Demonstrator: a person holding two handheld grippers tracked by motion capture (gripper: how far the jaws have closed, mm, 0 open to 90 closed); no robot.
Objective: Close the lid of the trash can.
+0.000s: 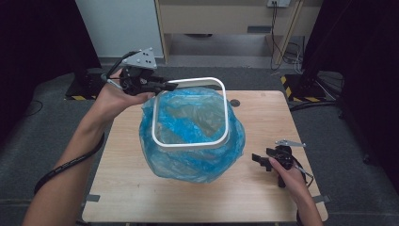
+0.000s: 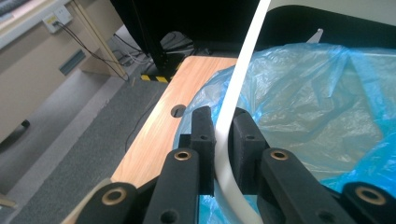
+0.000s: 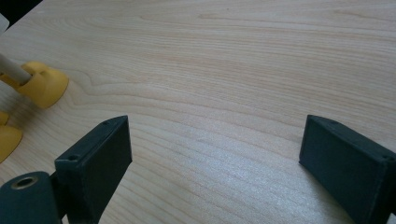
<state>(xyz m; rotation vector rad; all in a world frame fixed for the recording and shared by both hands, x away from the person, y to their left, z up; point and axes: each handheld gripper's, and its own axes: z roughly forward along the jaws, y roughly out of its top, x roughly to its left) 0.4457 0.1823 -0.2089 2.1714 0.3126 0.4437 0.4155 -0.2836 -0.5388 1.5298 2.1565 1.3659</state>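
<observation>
wooden surface [image 1: 263, 197] under our hands carries a white frame [image 1: 225, 108] lined with a blue bag [image 1: 188, 165], standing mid-surface, its opening facing up. bare wood lies open to the right and front. our left gripper [image 2: 223, 135] pinches the frame's far-left corner; our right gripper [image 3: 215, 149] rests low, jaws wide, empty.

The counter [image 1: 263, 117] is pale wood with a smooth, matt grain. The bag [image 1: 197, 160] is thin blue plastic, crinkled, half transparent and slightly glossy. The white frame [image 1: 225, 108] looks like smooth matt plastic. The yellow feet [image 3: 44, 84] look like matt plastic.
</observation>
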